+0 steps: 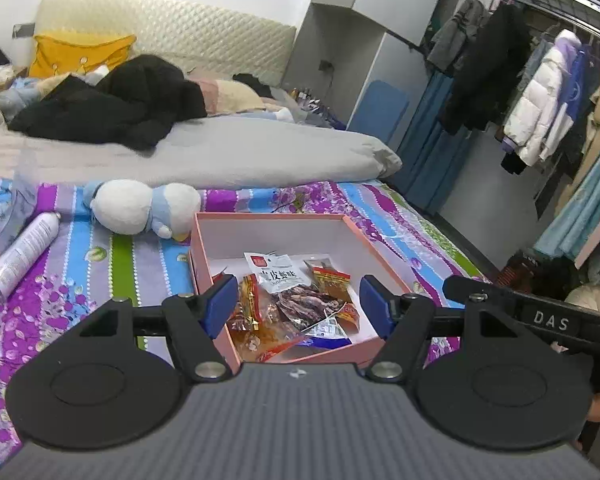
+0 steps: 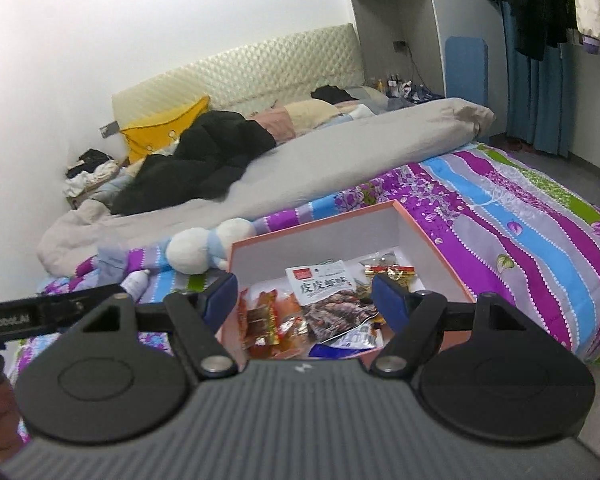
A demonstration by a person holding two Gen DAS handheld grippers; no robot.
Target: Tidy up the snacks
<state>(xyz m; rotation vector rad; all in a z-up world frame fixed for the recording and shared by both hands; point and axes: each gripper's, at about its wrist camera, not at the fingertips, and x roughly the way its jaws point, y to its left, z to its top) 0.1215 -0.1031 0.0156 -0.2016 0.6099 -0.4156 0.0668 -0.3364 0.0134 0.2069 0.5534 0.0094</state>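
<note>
A pink box [image 1: 214, 236] with a white inside sits on the patterned bed sheet and holds several snack packets. A clear packet with a white label [image 1: 284, 276] lies on top, orange-red packets [image 1: 256, 320] beside it. My left gripper [image 1: 298, 304] is open and empty, held above the box's near edge. In the right wrist view the same box [image 2: 428, 224] and labelled packet [image 2: 324, 284] show. My right gripper [image 2: 304, 300] is open and empty over the box's near side.
A white and blue plush toy [image 1: 140, 206] lies just behind the box. A white spray can [image 1: 22, 254] lies to the left on the sheet. A grey duvet [image 1: 220, 152] and black jacket [image 1: 112, 104] are further back. Clothes hang at right [image 1: 540, 96].
</note>
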